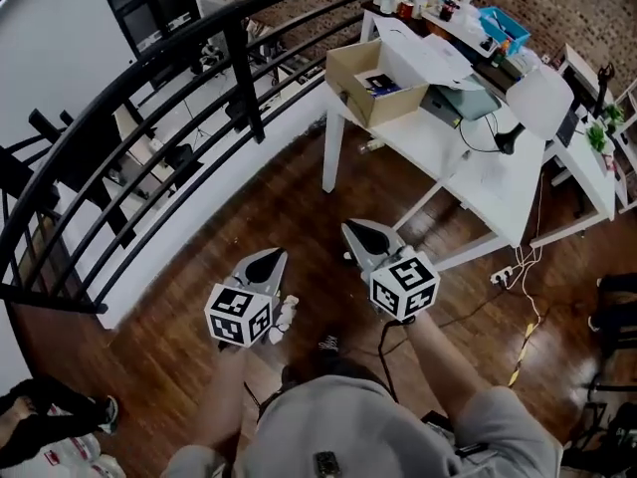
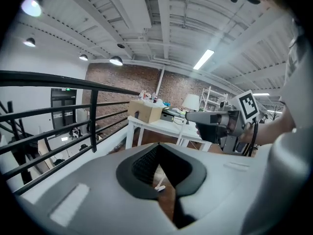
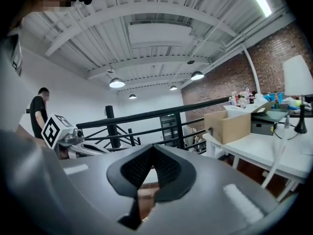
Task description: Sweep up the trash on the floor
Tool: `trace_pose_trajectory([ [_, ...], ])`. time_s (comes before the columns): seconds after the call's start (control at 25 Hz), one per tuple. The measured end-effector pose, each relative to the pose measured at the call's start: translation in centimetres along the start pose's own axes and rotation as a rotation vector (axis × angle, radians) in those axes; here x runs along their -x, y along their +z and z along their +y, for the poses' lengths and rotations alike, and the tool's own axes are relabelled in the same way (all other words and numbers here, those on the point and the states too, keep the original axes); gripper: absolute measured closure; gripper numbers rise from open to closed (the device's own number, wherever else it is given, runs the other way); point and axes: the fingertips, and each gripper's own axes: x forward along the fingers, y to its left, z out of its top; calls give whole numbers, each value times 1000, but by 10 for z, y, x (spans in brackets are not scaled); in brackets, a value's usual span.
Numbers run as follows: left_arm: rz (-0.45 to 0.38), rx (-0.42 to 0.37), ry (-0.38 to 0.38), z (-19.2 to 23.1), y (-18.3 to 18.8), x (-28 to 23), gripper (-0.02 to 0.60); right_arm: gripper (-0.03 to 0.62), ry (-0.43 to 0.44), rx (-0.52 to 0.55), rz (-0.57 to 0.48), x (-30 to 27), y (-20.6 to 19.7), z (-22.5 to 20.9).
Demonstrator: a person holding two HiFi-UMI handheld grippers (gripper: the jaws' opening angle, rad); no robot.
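I stand on a dark wooden floor [image 1: 299, 217] with both grippers held out level in front of me. My left gripper [image 1: 271, 255] is shut and holds nothing; its own view [image 2: 157, 147] shows the jaw tips meeting. A small white crumpled scrap [image 1: 287, 314] lies on the floor just right of its marker cube, and a white bit [image 2: 159, 187] shows below the jaws. My right gripper [image 1: 350, 229] is also shut and empty, as its own view [image 3: 152, 147] shows. It also shows at the right of the left gripper view [image 2: 195, 116]. No broom or dustpan is in view.
A white table [image 1: 478, 167] ahead on the right carries an open cardboard box [image 1: 373, 83] and a lamp [image 1: 537, 103]. A black railing [image 1: 149, 88] curves along the left. Cables and a power strip [image 1: 503, 272] lie at the right. A person's shoe [image 1: 105, 411] is at bottom left.
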Motion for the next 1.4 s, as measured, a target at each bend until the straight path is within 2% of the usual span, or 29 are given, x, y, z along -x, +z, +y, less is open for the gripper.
trace_pose_trajectory([
  [0.28,-64,-25,30,11,-2,94,577,594,94,63,1,2,0,119],
  [0.56,-102,-36,17,1,-16,168,577,594,116,90,-26,15,-2,199],
  [1.0,-121,-62,-12,-17,-25,216,576,594,99,121,-48,36,-2,249],
  [1.4,-136,-77,-23,-30,-21,229,576,594,82,130,-53,51,2,259],
])
